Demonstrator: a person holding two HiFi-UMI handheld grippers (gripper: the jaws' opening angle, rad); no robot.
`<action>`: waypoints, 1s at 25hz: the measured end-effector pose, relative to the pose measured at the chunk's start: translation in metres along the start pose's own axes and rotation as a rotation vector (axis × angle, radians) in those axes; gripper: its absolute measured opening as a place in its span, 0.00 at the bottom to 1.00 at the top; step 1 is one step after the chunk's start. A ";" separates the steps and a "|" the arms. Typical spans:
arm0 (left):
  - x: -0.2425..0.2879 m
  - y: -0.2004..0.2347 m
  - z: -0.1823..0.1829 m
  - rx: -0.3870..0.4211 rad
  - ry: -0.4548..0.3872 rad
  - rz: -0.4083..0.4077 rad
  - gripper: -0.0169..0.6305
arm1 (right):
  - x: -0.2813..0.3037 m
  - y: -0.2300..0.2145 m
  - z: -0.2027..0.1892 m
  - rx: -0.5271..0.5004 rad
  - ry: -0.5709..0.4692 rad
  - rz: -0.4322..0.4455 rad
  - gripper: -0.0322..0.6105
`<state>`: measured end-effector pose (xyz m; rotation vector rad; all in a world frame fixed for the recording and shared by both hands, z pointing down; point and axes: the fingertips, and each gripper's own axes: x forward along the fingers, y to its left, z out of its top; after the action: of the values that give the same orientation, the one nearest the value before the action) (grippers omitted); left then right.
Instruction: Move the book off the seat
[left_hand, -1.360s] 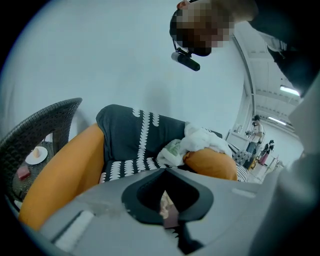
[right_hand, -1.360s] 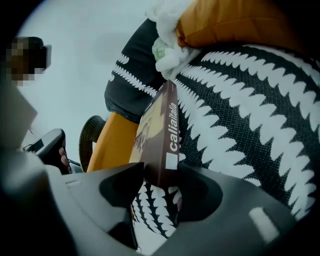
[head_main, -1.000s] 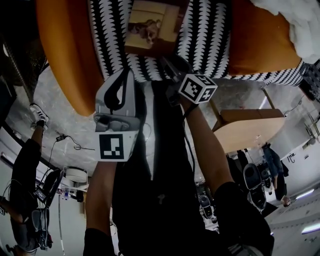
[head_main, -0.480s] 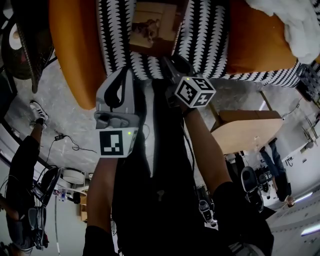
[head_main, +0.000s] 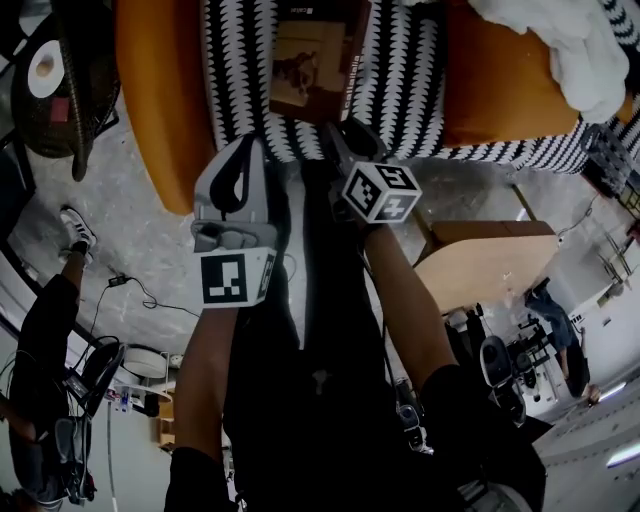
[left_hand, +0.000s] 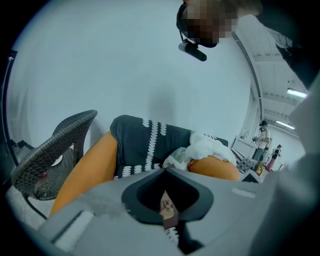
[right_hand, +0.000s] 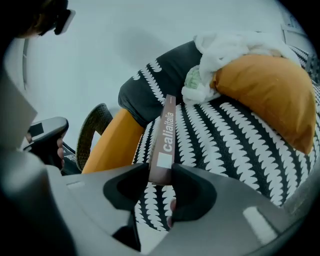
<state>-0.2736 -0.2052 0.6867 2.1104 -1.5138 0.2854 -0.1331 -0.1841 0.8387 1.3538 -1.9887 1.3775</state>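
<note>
Now: book (right_hand: 163, 145) stands edge-up over the patterned seat (right_hand: 235, 145), its spine end pinched by the right gripper (right_hand: 161, 182), whose jaws have just been closing on it. Gripping the thin edge lets it lift clear, I judge. Left gripper (left_hand: 167, 212): jaws together, empty — hanging beside, out of the way.

Head view looks steeply down; both gripper views closely share the striped seat (head_main: 400, 90).

A wicker chair (head_main: 90, 90) stands apart from a white cloth (head_main: 560, 50), perhaps a blanket.
</note>
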 end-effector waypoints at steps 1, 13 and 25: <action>-0.002 -0.001 0.003 -0.002 0.002 0.001 0.04 | -0.005 0.001 0.002 -0.005 0.002 -0.008 0.30; -0.014 0.007 0.047 -0.016 -0.004 0.028 0.04 | -0.039 0.032 0.032 -0.049 -0.016 -0.040 0.29; -0.049 -0.019 0.122 0.010 -0.073 0.004 0.04 | -0.104 0.085 0.084 -0.081 -0.111 -0.027 0.29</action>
<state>-0.2888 -0.2247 0.5567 2.1472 -1.5615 0.2204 -0.1389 -0.1999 0.6807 1.4432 -2.0655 1.2210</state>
